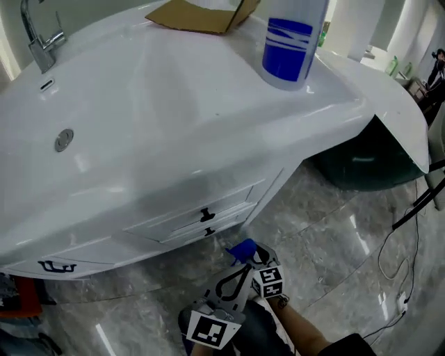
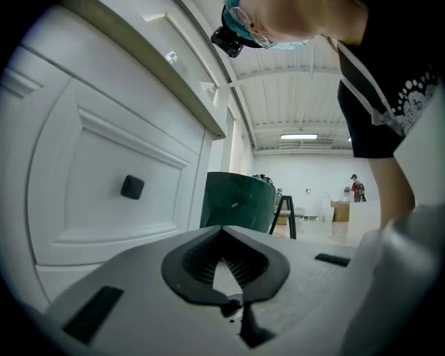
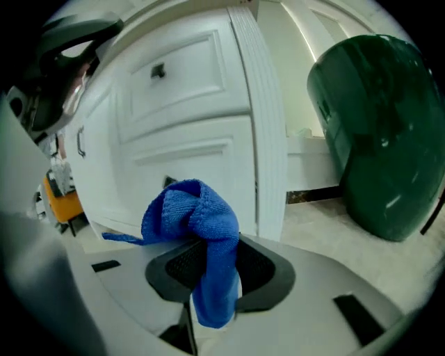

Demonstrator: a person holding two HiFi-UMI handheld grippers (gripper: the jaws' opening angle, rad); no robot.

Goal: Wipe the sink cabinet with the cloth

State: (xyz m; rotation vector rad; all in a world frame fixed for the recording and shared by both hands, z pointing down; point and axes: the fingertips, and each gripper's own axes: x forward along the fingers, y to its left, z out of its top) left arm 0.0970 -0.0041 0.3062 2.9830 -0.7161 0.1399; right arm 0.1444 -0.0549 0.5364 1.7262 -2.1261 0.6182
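The white sink cabinet (image 1: 174, 208) has drawers with small black knobs (image 1: 206, 214). My right gripper (image 1: 246, 257) is low in front of it, shut on a bunched blue cloth (image 1: 242, 249). In the right gripper view the cloth (image 3: 198, 215) hangs over the jaws (image 3: 221, 268), a short way from the cabinet front (image 3: 188, 90). My left gripper (image 1: 231, 281) is just behind and to the left. Its jaws (image 2: 222, 261) are shut with nothing between them, and they face a drawer panel (image 2: 104, 208) with a knob (image 2: 132, 186).
A dark green bin (image 1: 361, 163) stands on the marble floor right of the cabinet. On the sink top are a blue-and-white bottle (image 1: 292, 42), a cardboard piece (image 1: 195, 14) and a faucet (image 1: 38, 42). Cables (image 1: 396, 264) lie on the floor at right.
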